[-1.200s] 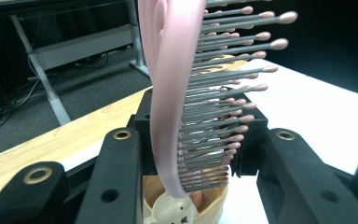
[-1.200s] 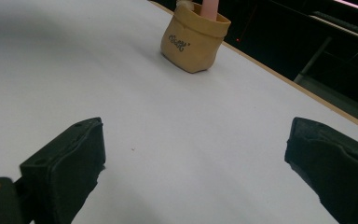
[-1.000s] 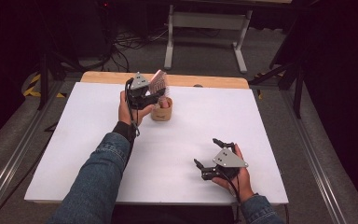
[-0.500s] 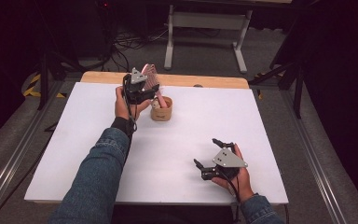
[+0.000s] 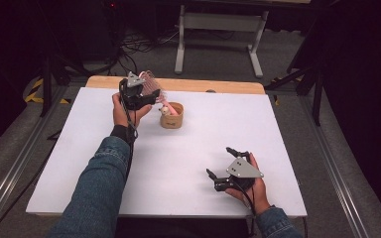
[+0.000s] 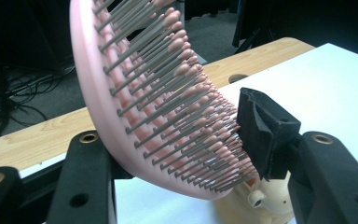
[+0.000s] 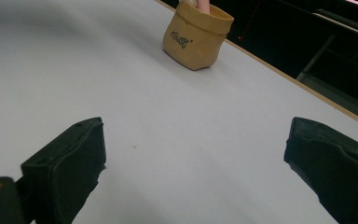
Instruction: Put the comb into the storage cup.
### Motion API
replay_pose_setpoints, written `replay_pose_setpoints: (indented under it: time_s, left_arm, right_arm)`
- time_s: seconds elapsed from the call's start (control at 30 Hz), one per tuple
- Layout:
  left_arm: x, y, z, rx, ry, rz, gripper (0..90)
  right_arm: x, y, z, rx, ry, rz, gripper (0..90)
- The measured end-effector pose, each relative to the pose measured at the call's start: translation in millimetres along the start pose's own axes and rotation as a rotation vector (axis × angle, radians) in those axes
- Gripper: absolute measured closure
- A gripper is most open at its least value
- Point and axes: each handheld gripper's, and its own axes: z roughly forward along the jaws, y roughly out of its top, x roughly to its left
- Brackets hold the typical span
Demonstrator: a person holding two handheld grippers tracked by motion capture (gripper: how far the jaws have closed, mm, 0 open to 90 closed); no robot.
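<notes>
Left hand-held gripper (image 5: 146, 96) sits at about 11 o'clock on the white worktop (image 5: 79, 163), just beside the small tan pouch (image 5: 171, 116). Its jaws have just been opening. The pink hairbrush (image 6: 158, 98) stands between them, handle end down in the pouch, paddle leaning toward 10 o'clock. In the left gripper view one pad is at the brush's back and the other at the bristle tips; whether either still presses is not clear, but the grip looks released or nearly so.

Risk: the brush is top-heavy and tilted, the pouch soft and light. If the jaws drag on the bristles as they back off, the brush could tip out or pull the pouch over.

Right hand-held gripper (image 5: 223, 168) rests at about 5 o'clock, jaws wide apart, nothing in them, well apart from the pouch.
</notes>
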Motion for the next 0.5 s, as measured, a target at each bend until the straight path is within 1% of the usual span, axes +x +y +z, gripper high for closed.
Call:
replay_pose_setpoints:
  time_s: [0.1, 0.2, 0.23, 0.37, 0.5]
  left_arm:
    - [1.5, -1.0, -0.6, 0.005, -0.001, 0.001, 44.0]
    - [2.8, -2.7, -1.6, 0.003, -0.008, -0.007, 43.8]
    - [3.7, -3.0, -1.8, 0.004, -0.002, -0.004, 43.6]
    - [5.6, -4.2, -2.2, 0.002, -0.011, -0.013, 43.0]
    - [5.6, -3.9, -3.4, 0.003, -0.012, -0.006, 41.8]
  right_arm:
    - [0.1, 0.2, -0.3, -0.001, 0.0, -0.002, 5.8]
    - [0.1, 0.1, -0.4, -0.001, 0.0, -0.001, 5.8]
    - [0.1, 0.1, -0.3, 0.0, 0.0, -0.002, 5.8]
    - [0.1, 0.3, -0.7, -0.003, 0.0, -0.001, 5.9]
    - [0.0, 0.6, -0.9, -0.007, -0.002, 0.008, 6.5]
